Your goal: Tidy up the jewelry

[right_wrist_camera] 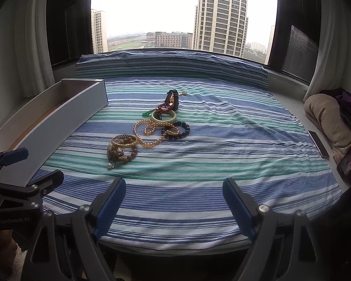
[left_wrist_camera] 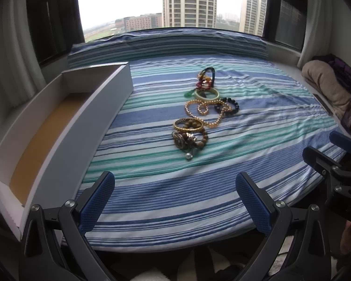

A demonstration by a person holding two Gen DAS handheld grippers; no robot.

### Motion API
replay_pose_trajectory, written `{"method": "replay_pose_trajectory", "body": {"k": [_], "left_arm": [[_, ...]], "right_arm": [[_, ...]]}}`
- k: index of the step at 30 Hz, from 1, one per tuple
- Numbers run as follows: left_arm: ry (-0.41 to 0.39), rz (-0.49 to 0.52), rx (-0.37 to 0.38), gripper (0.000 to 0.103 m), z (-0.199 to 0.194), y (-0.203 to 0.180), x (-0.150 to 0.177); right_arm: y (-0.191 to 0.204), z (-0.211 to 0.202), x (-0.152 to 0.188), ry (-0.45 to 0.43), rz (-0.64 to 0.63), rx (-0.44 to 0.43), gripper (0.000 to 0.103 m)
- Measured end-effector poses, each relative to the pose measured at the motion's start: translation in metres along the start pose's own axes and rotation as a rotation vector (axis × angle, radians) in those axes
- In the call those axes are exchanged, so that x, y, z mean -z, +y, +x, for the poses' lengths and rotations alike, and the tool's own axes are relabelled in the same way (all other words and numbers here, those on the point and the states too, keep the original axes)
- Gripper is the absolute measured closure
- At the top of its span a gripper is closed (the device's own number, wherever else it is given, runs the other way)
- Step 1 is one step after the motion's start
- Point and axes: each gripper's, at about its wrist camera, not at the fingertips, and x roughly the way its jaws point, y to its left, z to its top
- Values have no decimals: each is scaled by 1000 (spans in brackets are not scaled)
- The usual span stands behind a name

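Note:
A heap of jewelry lies mid-cloth: a gold chain necklace (left_wrist_camera: 204,112) (right_wrist_camera: 149,132), a pale green bangle (left_wrist_camera: 207,94) (right_wrist_camera: 164,116), a dark bead bracelet (left_wrist_camera: 229,107) (right_wrist_camera: 179,131), a gold bangle (left_wrist_camera: 188,124) (right_wrist_camera: 124,140), a wooden bead bracelet (left_wrist_camera: 200,138) (right_wrist_camera: 129,154), a pearl pendant (left_wrist_camera: 188,156) (right_wrist_camera: 110,166) and a black band (left_wrist_camera: 208,75) (right_wrist_camera: 174,98). The long white box (left_wrist_camera: 65,126) (right_wrist_camera: 58,117) stands open at the left. My left gripper (left_wrist_camera: 175,187) (right_wrist_camera: 32,166) and right gripper (right_wrist_camera: 174,190) (left_wrist_camera: 325,147) hover open near the front edge, holding nothing.
The striped blue-green cloth (left_wrist_camera: 257,140) (right_wrist_camera: 234,145) covers the surface, with a rolled striped pillow (right_wrist_camera: 170,70) along the window. A beige folded blanket (left_wrist_camera: 325,86) (right_wrist_camera: 327,119), a dark flat remote-like item (right_wrist_camera: 318,144) and a phone (right_wrist_camera: 348,161) lie at the right.

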Motion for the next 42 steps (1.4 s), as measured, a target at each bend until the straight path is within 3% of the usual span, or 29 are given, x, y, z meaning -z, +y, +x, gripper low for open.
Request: {"method": "replay_pose_trajectory", "body": {"k": [12, 42], "left_arm": [[-27, -12, -10, 0, -5, 3, -1], [-32, -26, -32, 0, -3, 4, 0]], "right_arm": [[2, 1, 0, 6, 1, -21, 16], [0, -2, -2, -22, -7, 32, 16]]}}
